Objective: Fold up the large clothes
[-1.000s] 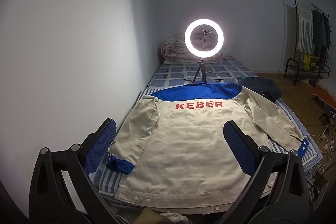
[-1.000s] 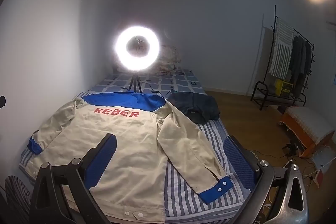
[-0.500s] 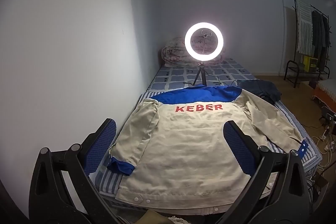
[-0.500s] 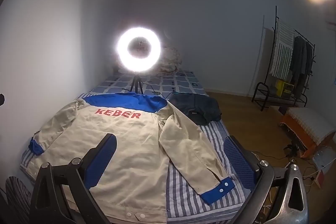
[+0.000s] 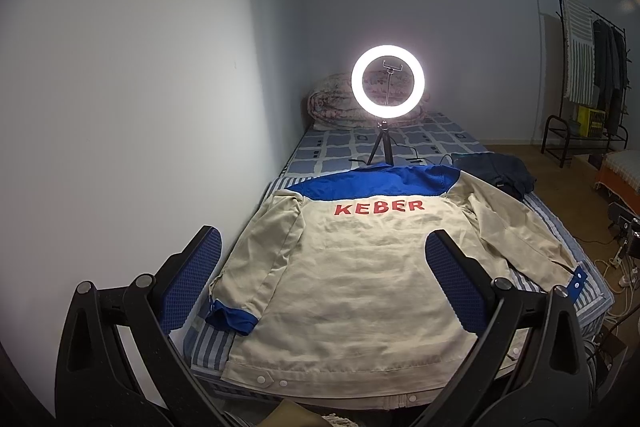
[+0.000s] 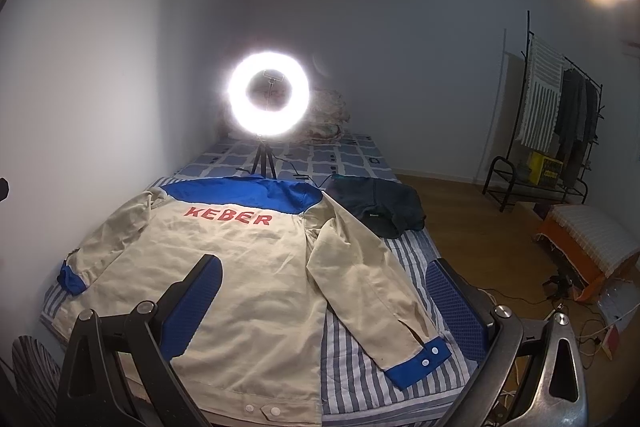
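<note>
Still flat, jacket (image 5: 360,279) (perhaps nearer), both grippers (image 5: 324,279) (image 6: 328,303) agape

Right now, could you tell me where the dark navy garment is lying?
The dark navy garment lies bunched on the bed, right of centre in the right wrist view, just beyond the jacket's right shoulder and right of the ring light's tripod.

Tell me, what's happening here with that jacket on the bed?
A person holds a hand-held gripper in each hand, ready to fold the beige and blue jacket spread back-up on the striped bed. Neither the left hand-held gripper nor the right hand-held gripper touches it; both are open and empty above its near edge. Both sleeves lie spread out, so no fold is made. A lit ring light stands behind the collar, with a dark garment beside it.
</note>
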`<state>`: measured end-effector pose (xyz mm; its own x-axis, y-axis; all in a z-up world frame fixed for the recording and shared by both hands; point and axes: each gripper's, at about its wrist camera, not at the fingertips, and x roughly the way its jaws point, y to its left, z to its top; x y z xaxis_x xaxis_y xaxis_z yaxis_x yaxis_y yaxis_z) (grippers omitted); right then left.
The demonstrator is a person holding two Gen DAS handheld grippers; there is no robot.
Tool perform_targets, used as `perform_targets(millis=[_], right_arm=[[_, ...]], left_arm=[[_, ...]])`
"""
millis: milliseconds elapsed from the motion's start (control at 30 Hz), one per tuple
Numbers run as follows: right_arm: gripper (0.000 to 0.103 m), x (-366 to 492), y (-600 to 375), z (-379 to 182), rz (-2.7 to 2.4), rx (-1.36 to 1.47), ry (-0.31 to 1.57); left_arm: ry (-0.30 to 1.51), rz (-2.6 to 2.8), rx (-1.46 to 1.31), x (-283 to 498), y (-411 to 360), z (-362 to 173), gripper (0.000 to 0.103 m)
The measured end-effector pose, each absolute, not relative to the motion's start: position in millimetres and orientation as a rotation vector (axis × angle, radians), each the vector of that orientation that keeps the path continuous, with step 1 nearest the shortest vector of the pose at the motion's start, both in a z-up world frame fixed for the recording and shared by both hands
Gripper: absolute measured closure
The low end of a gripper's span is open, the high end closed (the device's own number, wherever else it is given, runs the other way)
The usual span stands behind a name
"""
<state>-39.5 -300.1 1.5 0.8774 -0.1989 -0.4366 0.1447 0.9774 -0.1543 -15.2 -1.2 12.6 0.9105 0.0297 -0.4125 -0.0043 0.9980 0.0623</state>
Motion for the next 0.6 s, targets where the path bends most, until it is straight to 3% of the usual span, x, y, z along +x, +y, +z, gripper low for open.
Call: perform_targets(millis=[600], right_arm=[[0.0,-39.6,-299.2,-0.2,-0.176,-0.118,0.46]], left_arm=[[0.418,0.021,0.059,-17.1,0.3,19.3,0.0]])
